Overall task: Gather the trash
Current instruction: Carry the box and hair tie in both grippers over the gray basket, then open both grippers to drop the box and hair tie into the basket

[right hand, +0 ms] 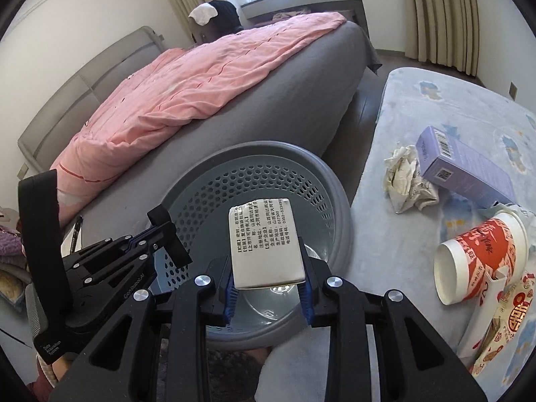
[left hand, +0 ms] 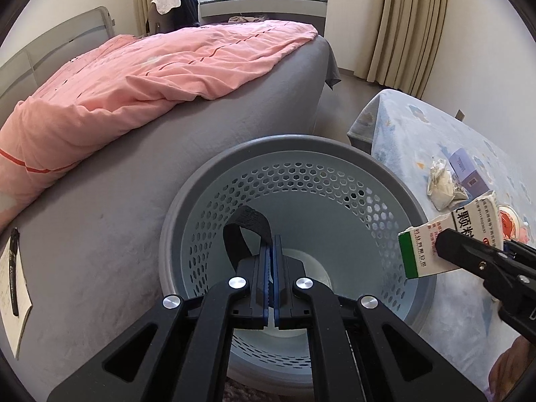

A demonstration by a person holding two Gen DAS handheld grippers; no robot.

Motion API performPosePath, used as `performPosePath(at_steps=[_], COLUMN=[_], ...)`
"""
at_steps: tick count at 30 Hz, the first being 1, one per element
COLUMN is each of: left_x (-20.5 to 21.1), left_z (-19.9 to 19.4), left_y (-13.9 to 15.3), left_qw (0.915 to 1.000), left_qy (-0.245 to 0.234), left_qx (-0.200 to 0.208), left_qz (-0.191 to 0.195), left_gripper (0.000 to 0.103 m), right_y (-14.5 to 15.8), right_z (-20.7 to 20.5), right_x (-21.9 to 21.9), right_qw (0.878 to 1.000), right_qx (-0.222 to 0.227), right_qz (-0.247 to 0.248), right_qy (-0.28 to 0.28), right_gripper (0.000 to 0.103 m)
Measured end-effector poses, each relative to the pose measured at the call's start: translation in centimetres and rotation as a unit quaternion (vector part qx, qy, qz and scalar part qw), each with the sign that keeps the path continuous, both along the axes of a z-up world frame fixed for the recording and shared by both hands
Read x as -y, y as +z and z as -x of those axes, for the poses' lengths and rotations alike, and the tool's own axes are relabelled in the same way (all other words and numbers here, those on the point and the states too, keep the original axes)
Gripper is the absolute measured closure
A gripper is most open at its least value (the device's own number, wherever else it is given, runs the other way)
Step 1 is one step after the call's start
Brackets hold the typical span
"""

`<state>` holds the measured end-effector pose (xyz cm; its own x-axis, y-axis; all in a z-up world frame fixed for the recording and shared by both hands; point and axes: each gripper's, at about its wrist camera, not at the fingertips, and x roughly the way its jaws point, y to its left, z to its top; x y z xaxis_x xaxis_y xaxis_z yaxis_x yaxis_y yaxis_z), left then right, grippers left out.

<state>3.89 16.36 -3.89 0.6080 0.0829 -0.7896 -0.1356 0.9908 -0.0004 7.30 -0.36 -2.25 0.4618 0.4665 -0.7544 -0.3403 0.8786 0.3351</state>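
Observation:
A grey perforated trash bin (left hand: 234, 164) stands between the bed and a low table; it also shows in the right wrist view (right hand: 335, 181). My left gripper (left hand: 271, 254) is shut and empty, pointing down into the bin; it also shows at the left of the right wrist view (right hand: 164, 231). My right gripper (right hand: 268, 288) is shut on a white medicine box (right hand: 264, 244) with a green edge (left hand: 435, 244) and holds it over the bin's rim. On the table lie crumpled paper (right hand: 407, 181), a purple box (right hand: 469, 167) and a tipped red-and-white paper cup (right hand: 482, 254).
The bed (left hand: 110, 234) with grey sheet and pink duvet (left hand: 140, 80) runs along the left. A marker pen (left hand: 13, 271) and paper lie on its near edge. The table has a light blue cloth (right hand: 435, 100). A printed wrapper (right hand: 509, 321) lies at its right.

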Motion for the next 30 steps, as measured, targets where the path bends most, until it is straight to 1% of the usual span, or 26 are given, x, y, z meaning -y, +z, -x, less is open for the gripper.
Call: performPosePath(at_steps=[2,4,5,6,7,8,9,16,18,20,25,27,30], left_x=[-0.1,-0.2,-0.2,-0.3,-0.4,-0.4,-0.6,-0.6,-0.7,-0.9,-1.1,-1.3,-1.2], left_z=[0.0,-0.1,-0.1,-0.1,0.0,0.1,0.2,0.2,0.2,0.3,0.3,0.3,0.1], left_y=[-0.1,-0.2,-0.2,-0.1,0.0,0.1,0.2,0.2,0.3,0.4,0.3,0.2,0.1], left_qw=[1.0,1.0,1.0,0.9999,0.9998,0.9997,0.9996,0.9991,0.9989,0.9988,0.999,0.9992,0.9993], left_qy=[0.002,0.005,0.008,0.012,0.017,0.021,0.023,0.031,0.034,0.036,0.037,0.036,0.036], left_qx=[0.001,-0.002,-0.003,-0.001,0.003,0.009,0.013,0.016,0.019,0.021,0.017,0.014,0.011], left_qz=[-0.001,-0.001,-0.001,-0.002,-0.005,-0.007,-0.008,-0.022,-0.024,-0.023,-0.017,-0.011,-0.01], left_gripper=[0.1,0.093,0.085,0.074,0.069,0.06,0.055,0.047,0.041,0.039,0.038,0.034,0.034], right_y=[-0.3,-0.5,-0.5,-0.6,-0.6,-0.6,-0.6,-0.7,-0.7,-0.6,-0.5,-0.5,-0.4], right_z=[-0.3,-0.3,-0.3,-0.4,-0.4,-0.5,-0.5,-0.6,-0.5,-0.5,-0.6,-0.6,-0.6], right_x=[-0.4,-0.8,-1.0,-1.2,-1.2,-1.2,-1.2,-1.1,-1.2,-1.1,-0.6,-0.5,-0.3], right_qw=[1.0,1.0,1.0,1.0,1.0,1.0,1.0,1.0,1.0,1.0,1.0,1.0,1.0], right_qx=[-0.004,-0.001,0.0,0.001,0.003,0.004,0.005,-0.001,0.001,0.003,0.003,0.003,0.003], right_qz=[0.003,0.009,0.012,0.012,0.012,0.011,0.01,0.01,0.012,0.012,0.006,0.005,0.003], right_qy=[0.006,0.009,0.012,0.013,0.012,0.012,0.011,0.006,0.006,0.005,-0.003,-0.005,-0.008], right_gripper=[0.072,0.072,0.071,0.068,0.065,0.058,0.056,0.055,0.055,0.055,0.055,0.054,0.054])
